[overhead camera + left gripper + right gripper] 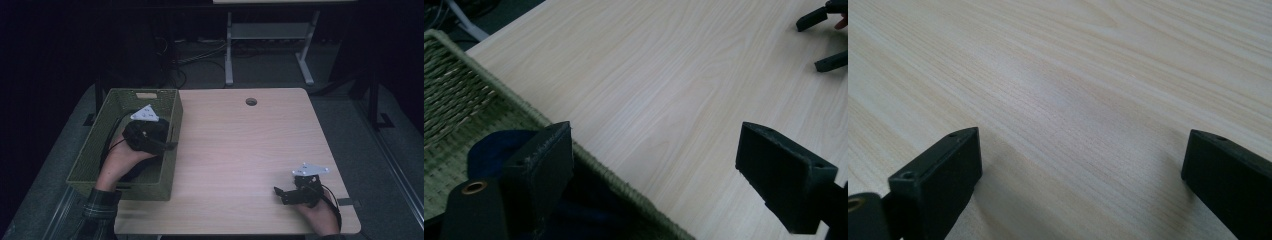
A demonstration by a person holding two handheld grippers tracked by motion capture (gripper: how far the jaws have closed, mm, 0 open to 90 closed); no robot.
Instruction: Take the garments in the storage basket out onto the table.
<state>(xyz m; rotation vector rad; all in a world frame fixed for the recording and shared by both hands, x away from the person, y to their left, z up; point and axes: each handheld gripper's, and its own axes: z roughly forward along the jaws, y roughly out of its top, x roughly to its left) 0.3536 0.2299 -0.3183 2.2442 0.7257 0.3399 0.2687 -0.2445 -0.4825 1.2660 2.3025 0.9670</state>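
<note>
Over the basket [107, 150] rim, left claw [654, 170] gapes wide.

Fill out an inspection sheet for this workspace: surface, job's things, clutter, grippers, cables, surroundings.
Surface: light wooden table, bare in the middle, with a round hole near the far edge.
Job's things: green woven basket at the table's left edge; a dark blue thing lies inside by its near wall, kind unclear.
Clutter: nothing seen.
Grippers: left gripper over the basket's rim, jaws wide apart, holding nothing; right gripper low over bare table at the near right, jaws apart, empty.
Cables: a black cable trails from the left gripper into the basket; more cables lie on the floor beyond the table.
Surroundings: dark room; a white table frame stands behind.
</note>
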